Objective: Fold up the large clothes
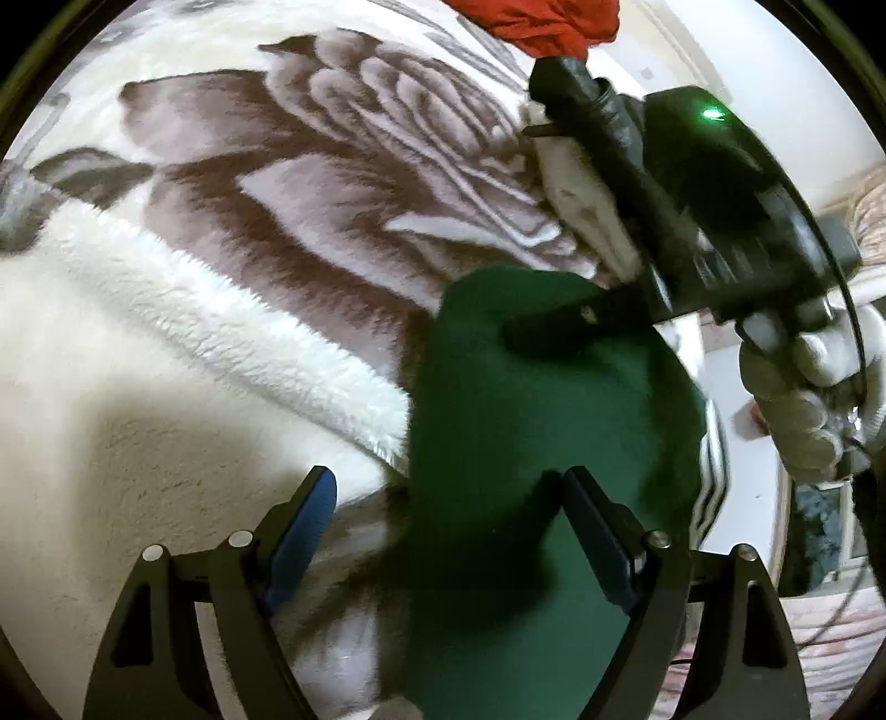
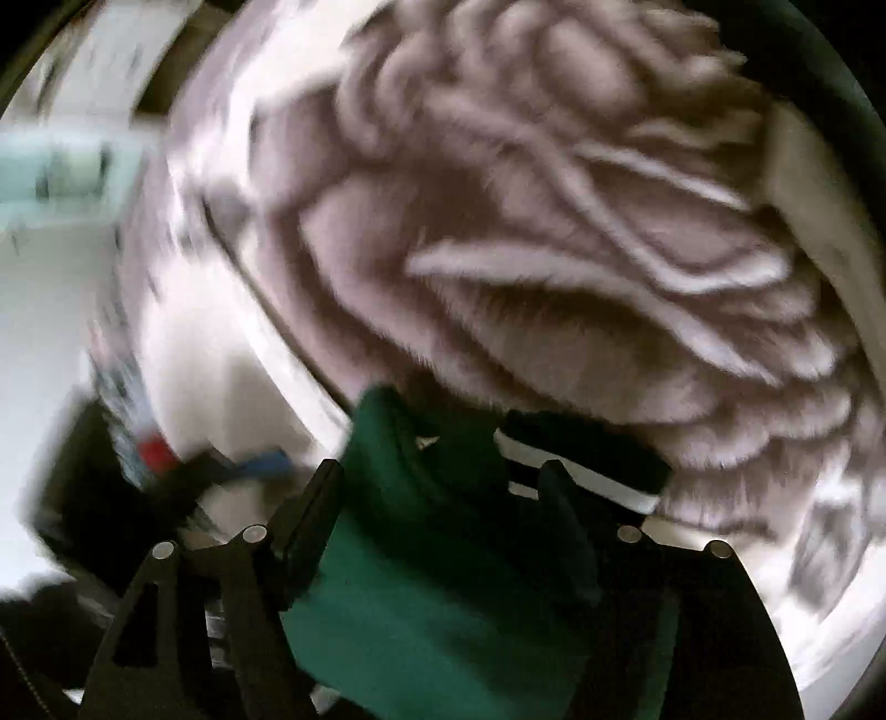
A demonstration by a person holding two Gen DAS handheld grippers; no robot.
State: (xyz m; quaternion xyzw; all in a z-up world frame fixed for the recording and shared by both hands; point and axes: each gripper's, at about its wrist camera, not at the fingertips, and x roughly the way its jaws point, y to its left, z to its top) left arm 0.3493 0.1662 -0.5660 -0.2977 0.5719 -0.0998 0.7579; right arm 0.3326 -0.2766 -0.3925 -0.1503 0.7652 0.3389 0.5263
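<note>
A dark green garment (image 1: 531, 443) with white stripes hangs over the flower-patterned blanket (image 1: 310, 183). In the left wrist view my left gripper (image 1: 448, 487) is open, its blue-padded fingers apart, with the green cloth lying over its right finger. The right gripper (image 1: 559, 310) shows at the upper right, its lower finger pressed on the green cloth. In the blurred right wrist view the green garment (image 2: 421, 581) fills the gap of the right gripper (image 2: 443, 476), its striped edge (image 2: 581, 471) beyond the tips; whether the jaws grip it is unclear.
A white fleecy garment (image 1: 138, 360) lies at the left on the blanket. A red cloth (image 1: 542, 22) lies at the far top. A gloved hand (image 1: 814, 387) holds the right gripper. The bed edge and a white floor show at the right.
</note>
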